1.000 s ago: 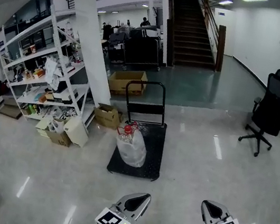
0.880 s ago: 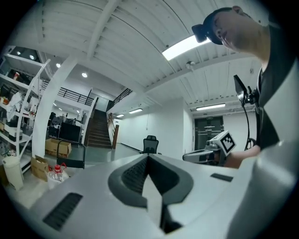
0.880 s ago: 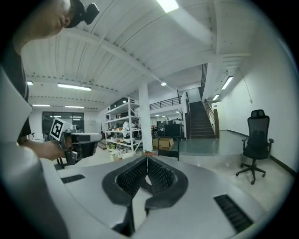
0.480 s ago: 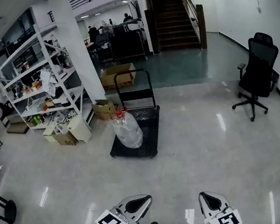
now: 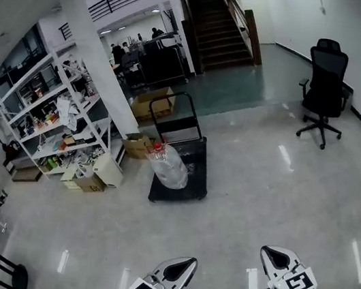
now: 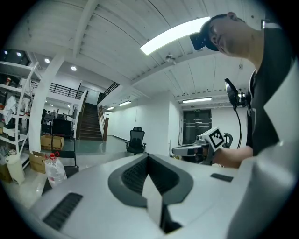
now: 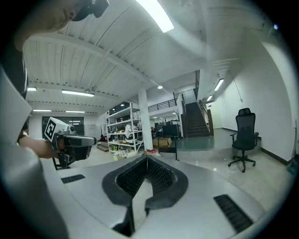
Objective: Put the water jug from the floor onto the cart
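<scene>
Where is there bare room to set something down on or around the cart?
The cart has bare deck to the right of the water jug. Open floor runs from the cart across to the office chair. The cart's left side is crowded, with cardboard boxes and loaded shelving.

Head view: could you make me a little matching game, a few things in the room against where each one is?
Things:
1 water jug
2 office chair
3 shelves
4 staircase

Places:
A top middle, at the far end
B on the black cart
C on the left, by the white pillar
D on the right, near the wall

Pairs: 1-B, 2-D, 3-C, 4-A
</scene>
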`<state>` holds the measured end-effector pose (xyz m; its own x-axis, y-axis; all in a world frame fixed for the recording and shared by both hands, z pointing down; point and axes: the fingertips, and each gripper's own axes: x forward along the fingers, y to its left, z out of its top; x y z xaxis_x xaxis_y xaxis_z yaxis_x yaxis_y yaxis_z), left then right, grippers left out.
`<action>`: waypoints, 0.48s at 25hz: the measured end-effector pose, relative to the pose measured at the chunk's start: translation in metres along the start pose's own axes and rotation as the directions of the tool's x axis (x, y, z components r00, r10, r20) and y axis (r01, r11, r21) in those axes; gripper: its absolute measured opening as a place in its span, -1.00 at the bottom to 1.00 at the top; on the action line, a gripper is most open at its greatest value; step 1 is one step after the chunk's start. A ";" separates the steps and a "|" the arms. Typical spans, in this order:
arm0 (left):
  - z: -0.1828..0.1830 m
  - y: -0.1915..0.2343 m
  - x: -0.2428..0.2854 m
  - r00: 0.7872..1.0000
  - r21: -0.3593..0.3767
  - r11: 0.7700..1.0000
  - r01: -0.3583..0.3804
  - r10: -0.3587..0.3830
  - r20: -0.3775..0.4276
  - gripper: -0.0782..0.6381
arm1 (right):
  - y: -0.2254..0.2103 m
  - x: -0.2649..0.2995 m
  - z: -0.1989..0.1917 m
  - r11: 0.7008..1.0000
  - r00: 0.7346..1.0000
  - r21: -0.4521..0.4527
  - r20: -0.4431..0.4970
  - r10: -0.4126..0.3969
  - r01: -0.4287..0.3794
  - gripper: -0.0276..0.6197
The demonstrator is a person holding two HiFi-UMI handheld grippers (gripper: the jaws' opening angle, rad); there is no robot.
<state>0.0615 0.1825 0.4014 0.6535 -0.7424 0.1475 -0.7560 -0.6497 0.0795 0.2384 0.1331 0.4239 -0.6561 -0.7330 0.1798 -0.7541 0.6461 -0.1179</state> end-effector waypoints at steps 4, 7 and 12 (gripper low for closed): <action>-0.026 -0.013 -0.064 1.000 -0.041 0.999 -0.004 0.005 0.026 -0.79 | 0.063 -0.017 -0.018 0.999 0.999 -0.039 -0.031 -0.015 0.014 -0.91; -0.043 -0.020 -0.112 0.999 -0.065 0.998 -0.002 0.005 0.048 -0.79 | 0.115 -0.033 -0.025 0.998 0.999 -0.053 -0.039 -0.029 0.027 -0.91; -0.056 -0.034 -0.168 0.999 -0.076 0.997 0.011 -0.007 0.053 -0.79 | 0.180 -0.066 -0.025 0.996 0.998 -0.073 -0.033 -0.047 0.044 -0.91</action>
<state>-0.0250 0.3383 0.4288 0.6601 -0.7453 0.0940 -0.7491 -0.6439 0.1554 0.1468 0.3034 0.4147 -0.6186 -0.7551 0.2172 -0.7783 0.6267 -0.0379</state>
